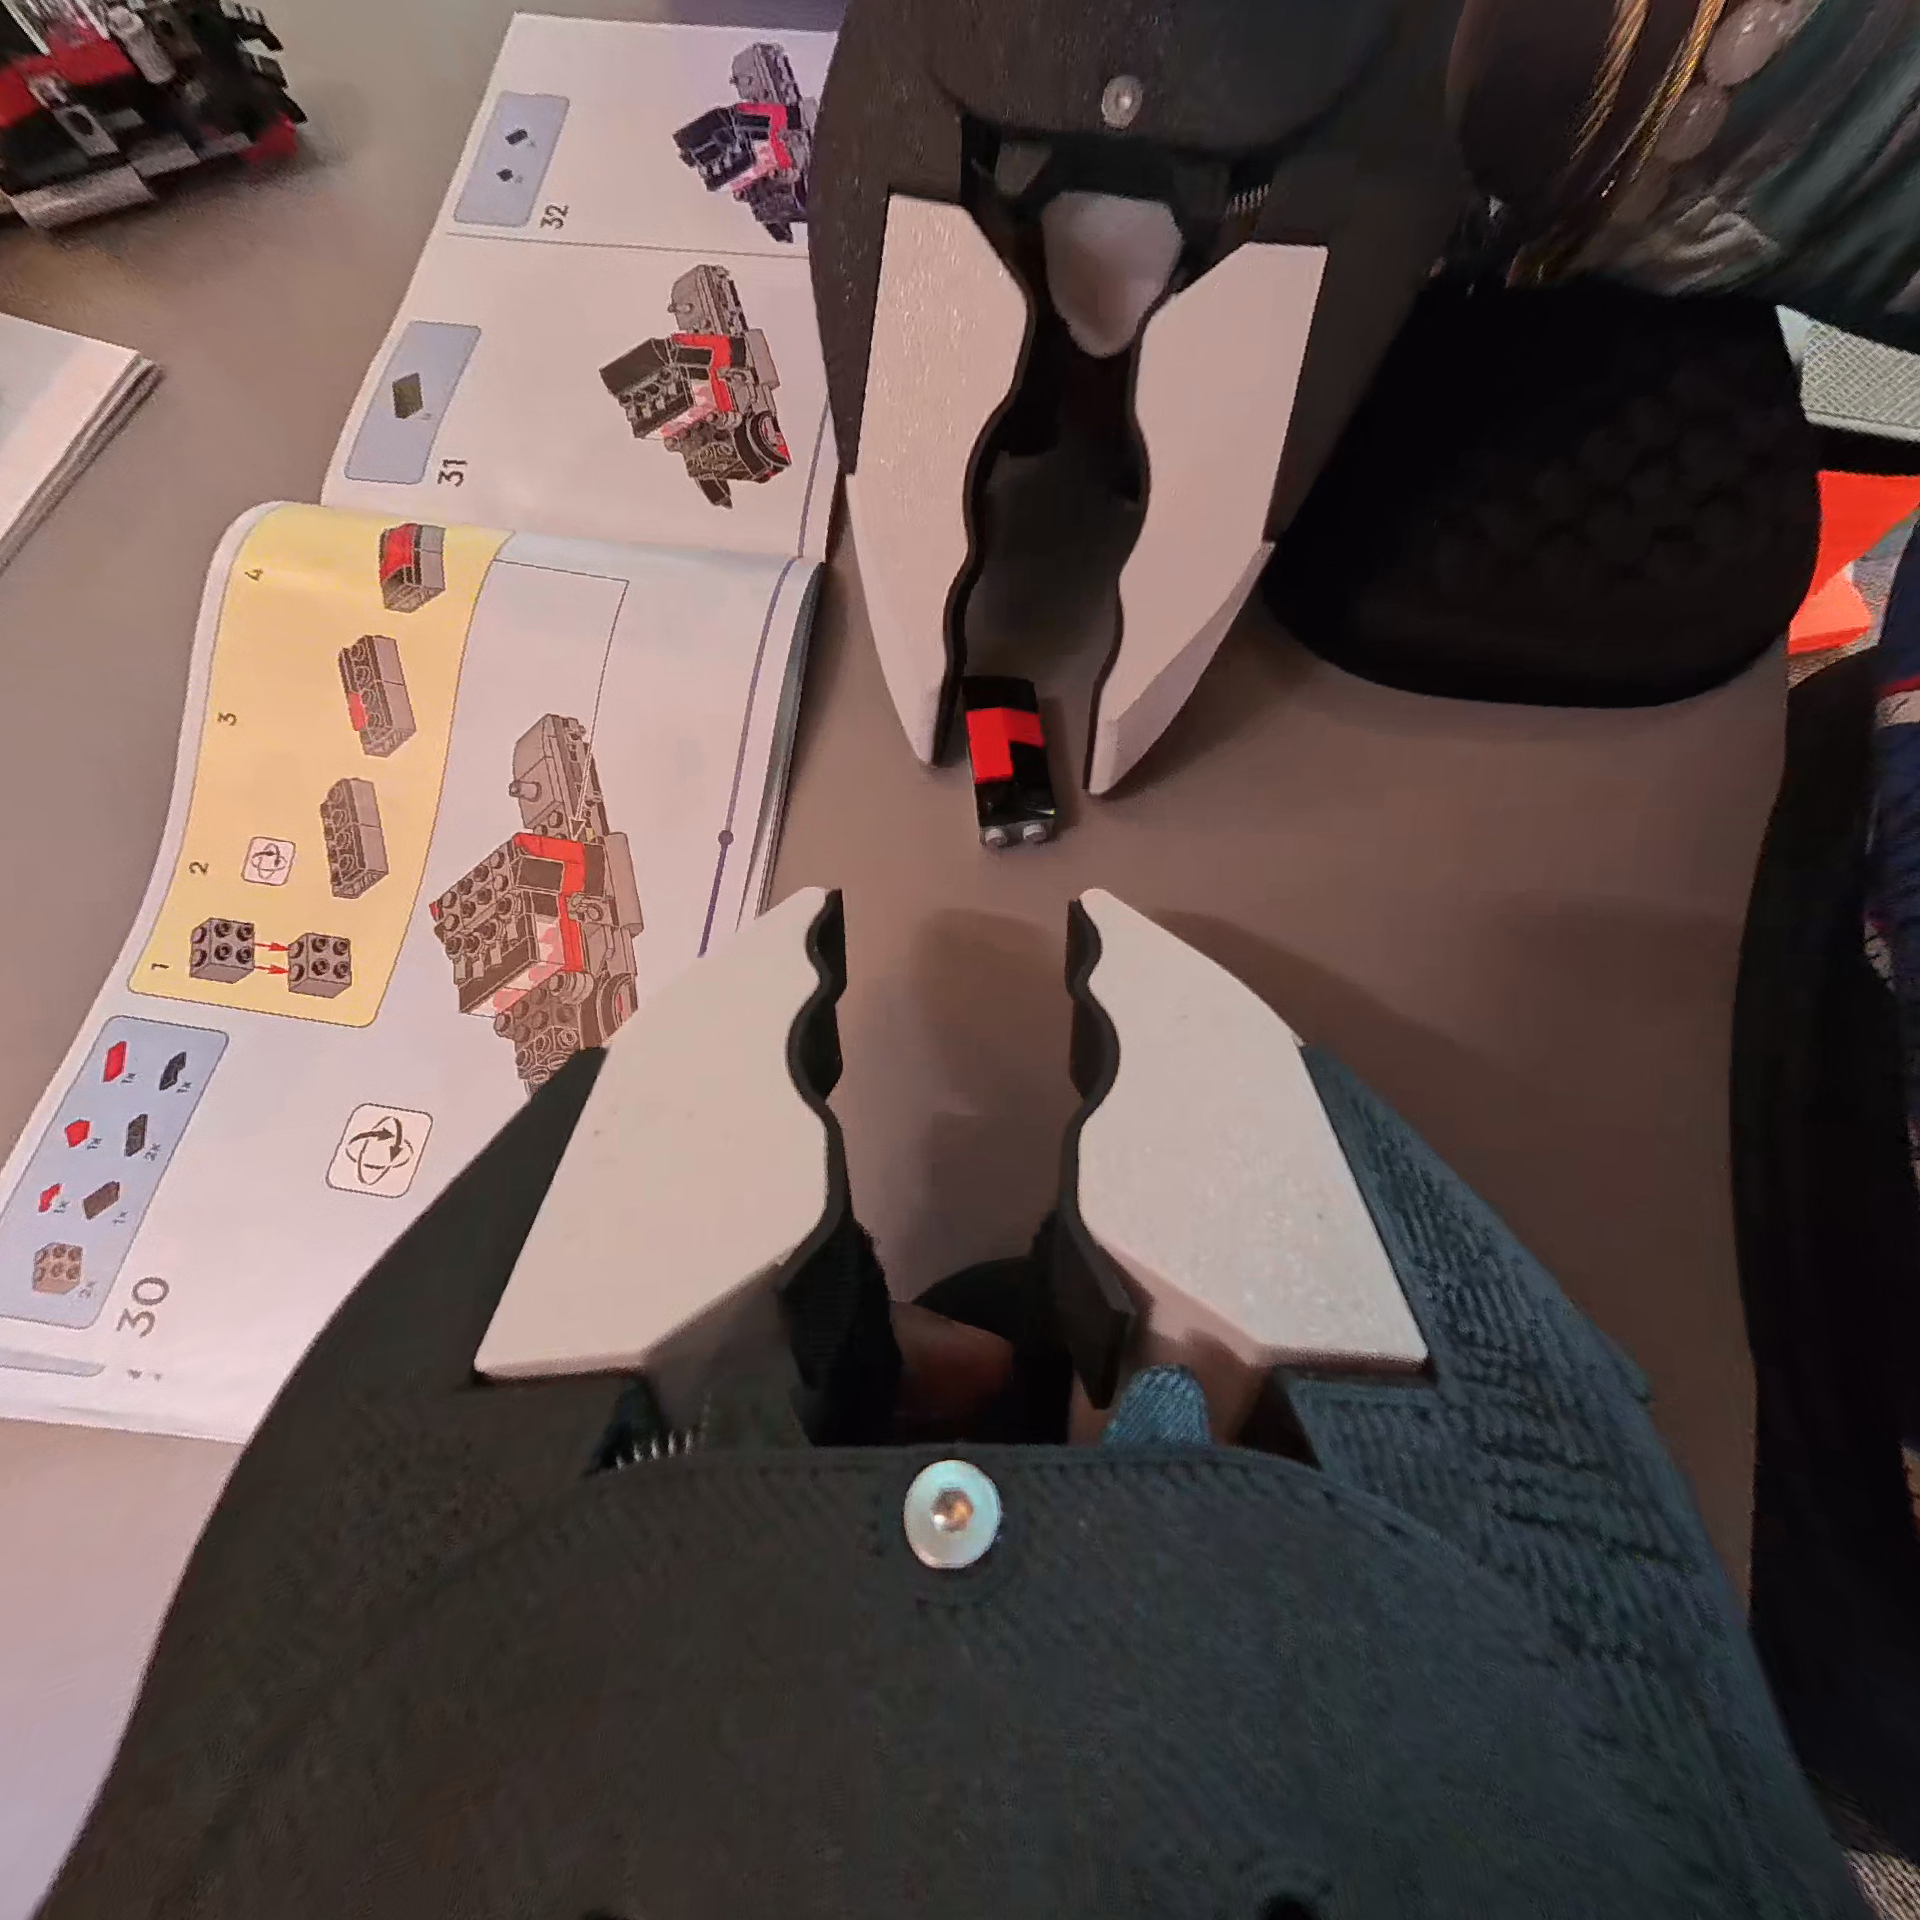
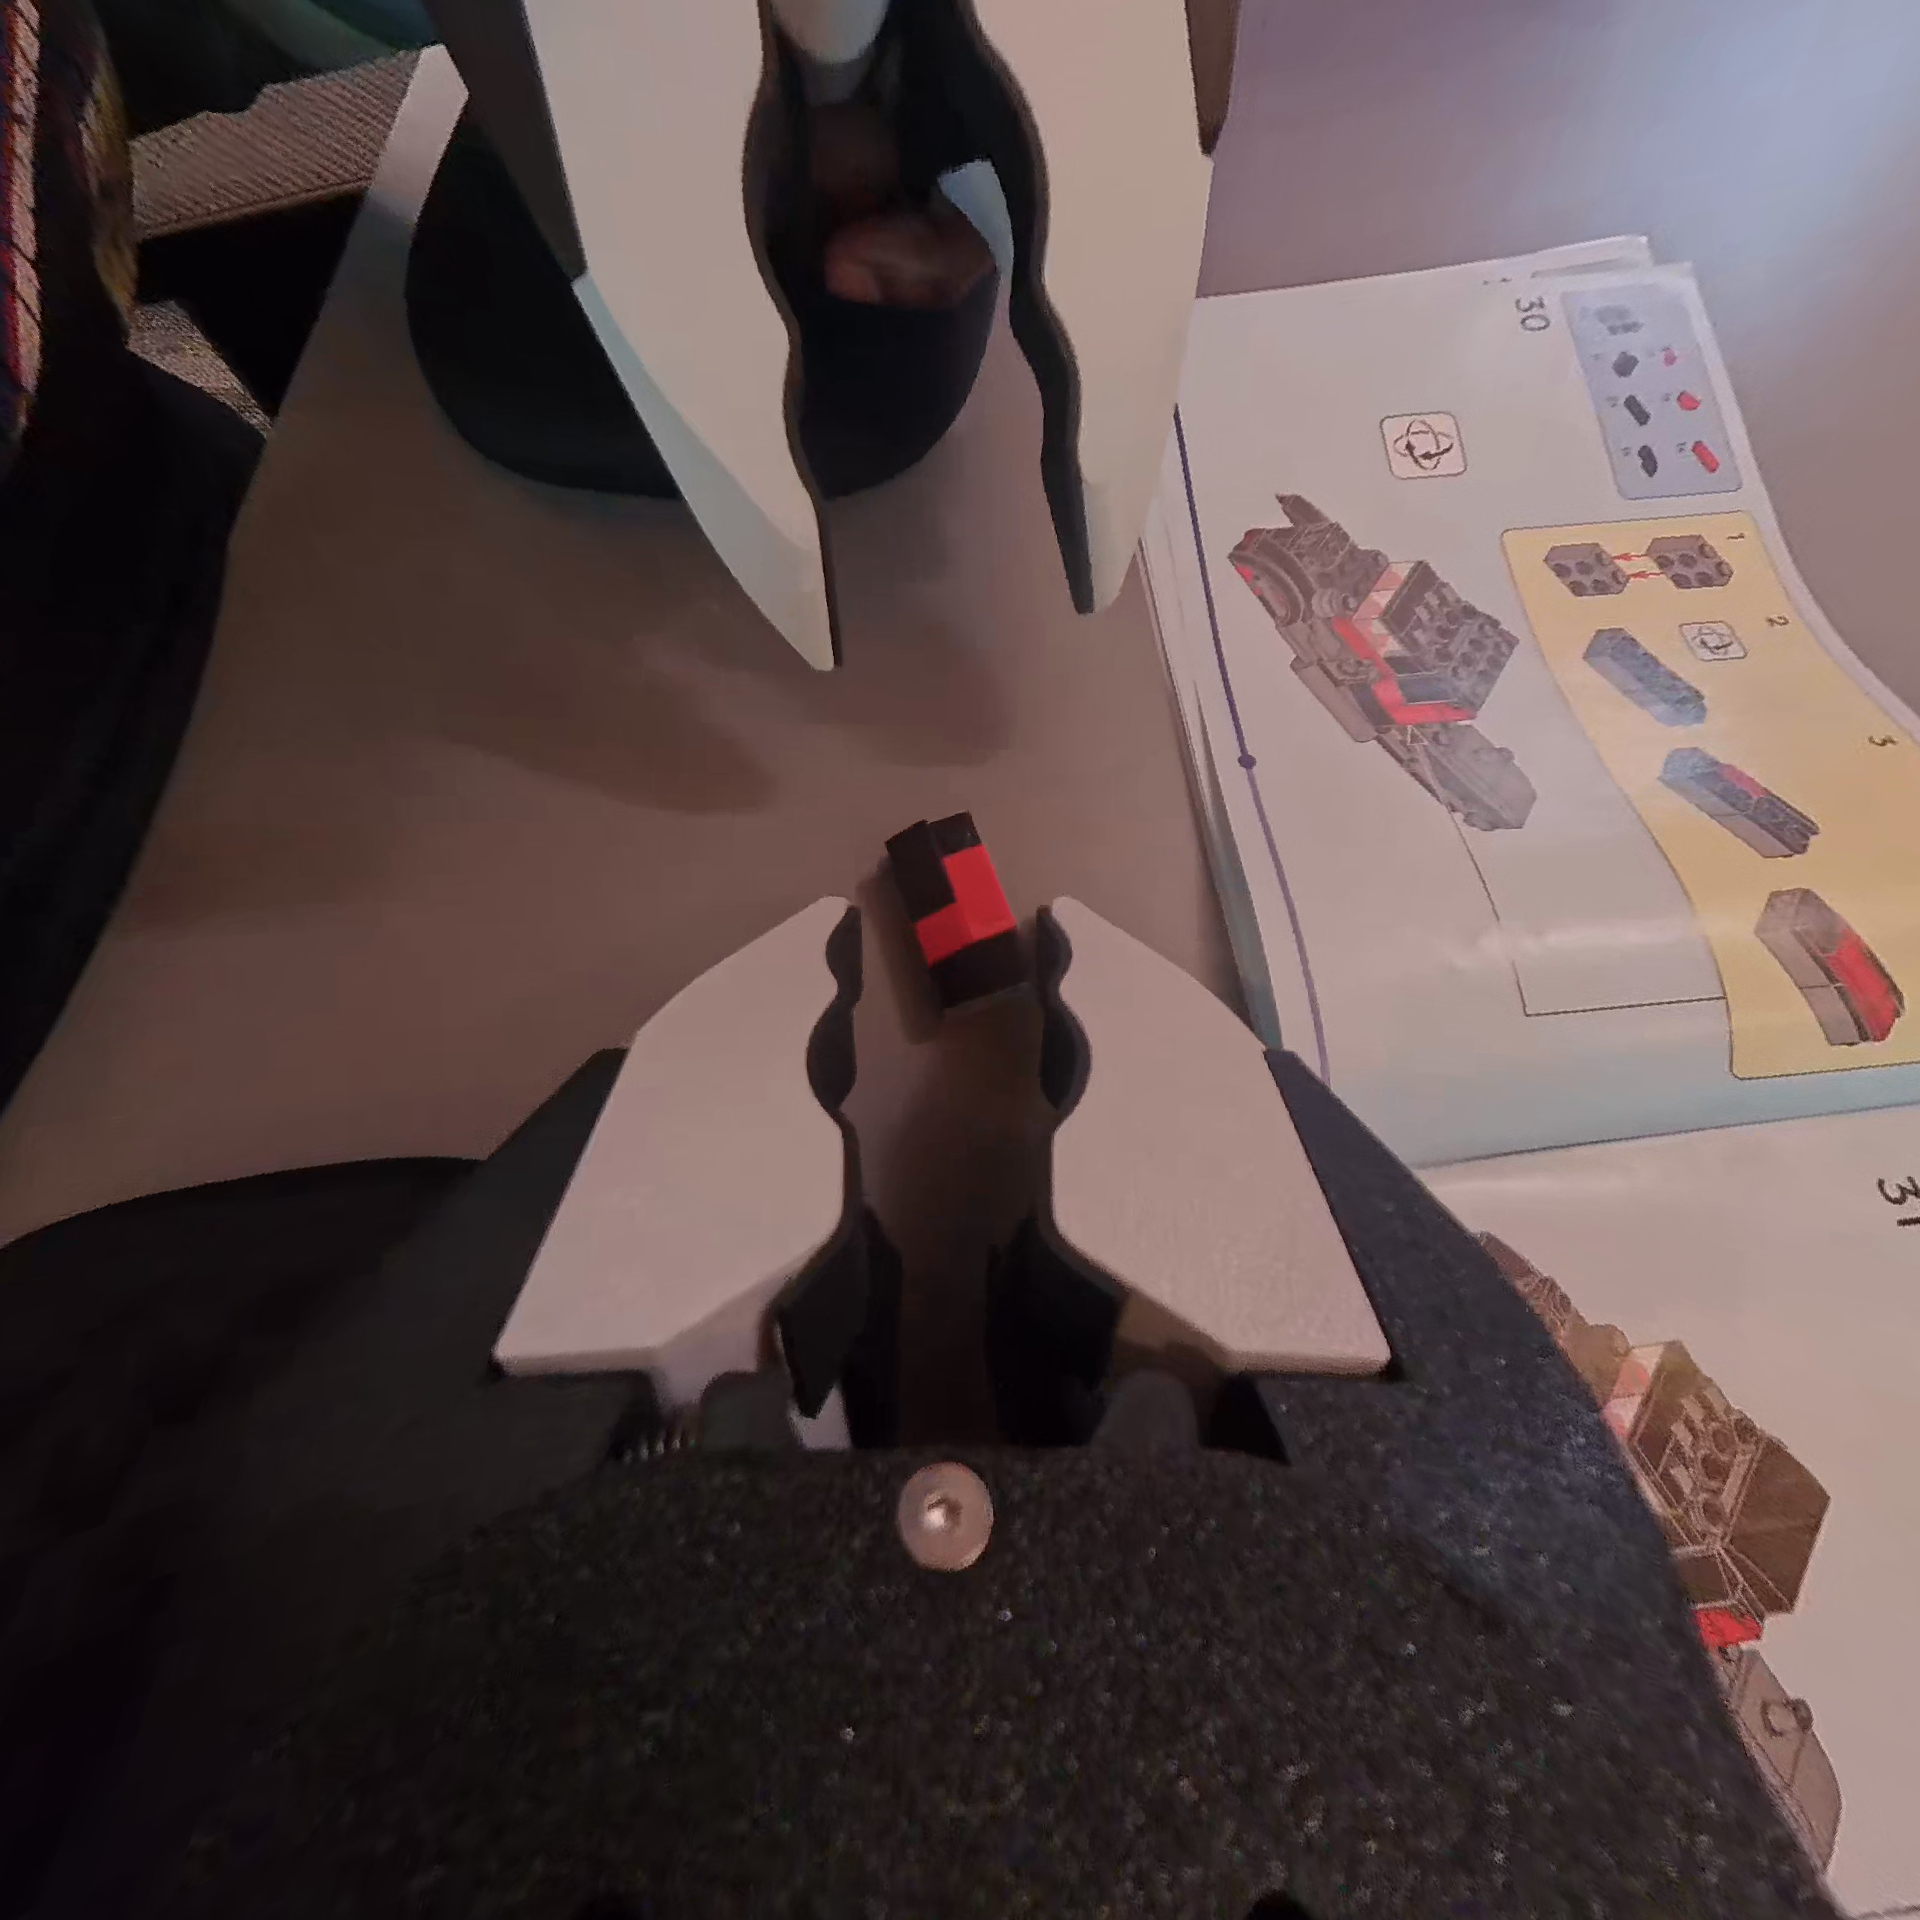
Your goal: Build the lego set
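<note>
A plain grey tabletop [image 1: 1351,883] fills both views and carries everything else. On it lies the open instruction booklet with pale blue and yellow panels of printed building steps [image 1: 499,831], spread wide to one side of the work area; its curled page edge reaches near the two grippers but touches neither. A second stack of pale paper sheets [image 1: 62,416] sits at the far edge in the left wrist view. Behind the right gripper stands a dark, round, textured black object [image 1: 1538,499], partly hidden by that gripper's fingers, with an orange piece [image 1: 1849,561] just beside it. In the far corner rests a partly built black, red and grey brick model [image 1: 135,104], well apart from the grippers.

The left gripper, black printed body with pale grey fingers [image 1: 951,904], hovers over bare table with its jaws apart and nothing between them. Facing it tip to tip is the right gripper of the same black and grey make [image 2: 945,914], also spread open.

The small black and red brick assembly with grey studs at one end [image 2: 956,914] lies flat on the table between the right gripper's fingertips. In the right wrist view it sits slightly skewed, closer to one finger, and whether it touches that finger cannot be told. The left gripper's tips stop short of it, with clear table between.
</note>
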Motion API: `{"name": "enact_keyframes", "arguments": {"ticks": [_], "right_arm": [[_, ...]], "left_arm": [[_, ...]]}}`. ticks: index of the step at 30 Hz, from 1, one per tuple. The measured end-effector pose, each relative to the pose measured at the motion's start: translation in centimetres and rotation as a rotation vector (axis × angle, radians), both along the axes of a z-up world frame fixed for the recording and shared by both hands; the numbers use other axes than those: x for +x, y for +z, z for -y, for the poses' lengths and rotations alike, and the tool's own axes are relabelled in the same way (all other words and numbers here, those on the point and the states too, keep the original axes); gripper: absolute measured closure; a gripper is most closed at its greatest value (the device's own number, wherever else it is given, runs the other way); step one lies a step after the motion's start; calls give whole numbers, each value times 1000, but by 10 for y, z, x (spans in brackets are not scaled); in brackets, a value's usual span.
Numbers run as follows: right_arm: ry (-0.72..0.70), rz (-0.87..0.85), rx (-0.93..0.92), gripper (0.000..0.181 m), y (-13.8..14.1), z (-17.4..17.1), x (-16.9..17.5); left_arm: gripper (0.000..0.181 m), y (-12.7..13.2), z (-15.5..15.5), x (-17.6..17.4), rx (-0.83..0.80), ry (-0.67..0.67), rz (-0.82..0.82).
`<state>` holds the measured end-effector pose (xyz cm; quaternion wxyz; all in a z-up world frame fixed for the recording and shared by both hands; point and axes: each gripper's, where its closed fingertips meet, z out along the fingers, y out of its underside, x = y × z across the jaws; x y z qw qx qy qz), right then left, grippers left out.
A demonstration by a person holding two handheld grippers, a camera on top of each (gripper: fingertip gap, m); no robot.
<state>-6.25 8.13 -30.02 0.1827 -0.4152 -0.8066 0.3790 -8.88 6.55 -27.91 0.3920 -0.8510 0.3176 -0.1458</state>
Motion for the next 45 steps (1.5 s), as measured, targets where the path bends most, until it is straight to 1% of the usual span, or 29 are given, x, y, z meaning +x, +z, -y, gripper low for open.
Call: {"name": "enact_keyframes", "arguments": {"ticks": [4,16,27,37,45], "right_arm": [[-42,8,26,152,0,-5,0],[-85,11,44,158,1,-5,2],[-76,7,53,161,1,-3,3],[-66,-12,50,161,1,-3,2],[-65,-30,27,160,2,-4,2]], "left_arm": [[140,-5,0,1,-23,-5,-24],[140,-10,1,0,-50,-8,-35],[145,-13,2,1,-47,-20,-66],[145,-18,4,2,-73,-40,-90],[148,-15,4,2,-65,-29,-49]]}}
